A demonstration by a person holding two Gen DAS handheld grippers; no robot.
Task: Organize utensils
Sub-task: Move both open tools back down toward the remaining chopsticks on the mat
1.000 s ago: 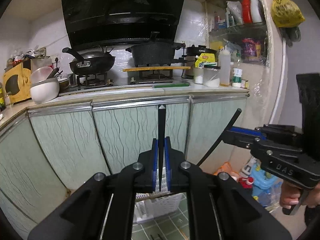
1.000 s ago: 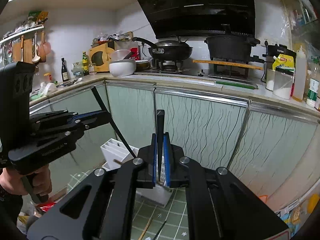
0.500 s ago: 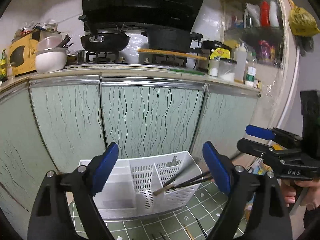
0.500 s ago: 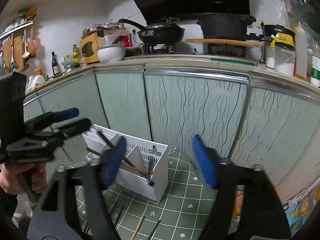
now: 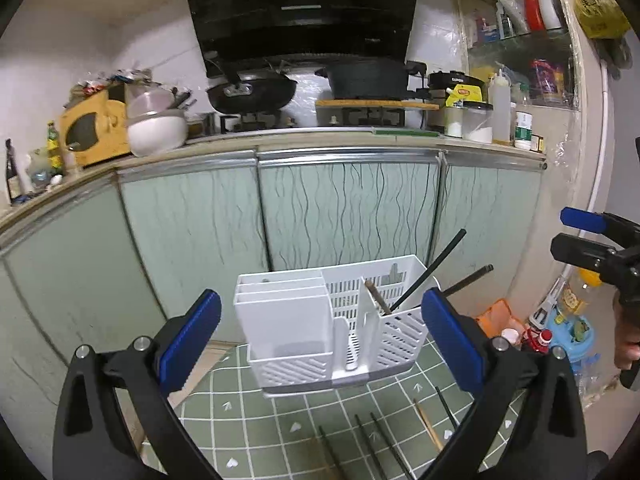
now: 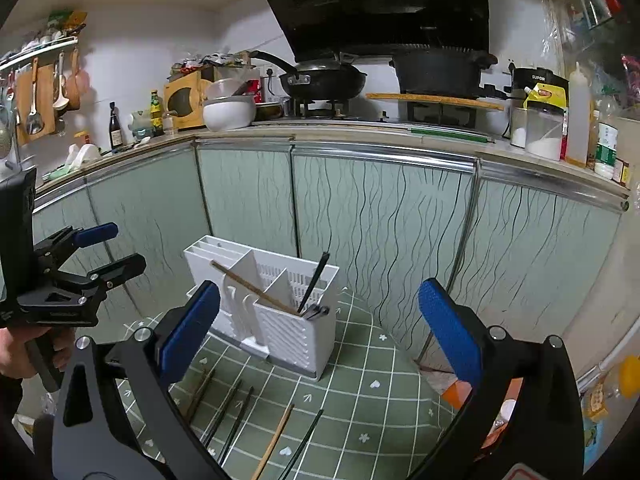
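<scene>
A white slotted utensil holder (image 5: 332, 320) stands on a green checked mat (image 5: 280, 424); it also shows in the right wrist view (image 6: 276, 312). Its right compartment holds two black chopsticks (image 5: 428, 272) and a brown one (image 5: 376, 296). Several loose black and wooden chopsticks (image 6: 256, 420) lie on the mat in front of it. My left gripper (image 5: 320, 332) is open and empty, just before the holder. My right gripper (image 6: 316, 332) is open and empty, to the holder's right. Each gripper shows in the other's view, left gripper (image 6: 100, 252) and right gripper (image 5: 580, 236).
Green cabinet doors (image 5: 344, 208) stand close behind the holder, under a counter with a stove, wok (image 5: 252, 92) and pot. Orange and blue toys and bottles (image 5: 560, 328) lie on the floor at the right, beside the mat.
Both grippers were shut on black chopsticks a second ago. They have opened; the chopsticks now stand in the holder. Both views have tilted down onto the holder and mat.
</scene>
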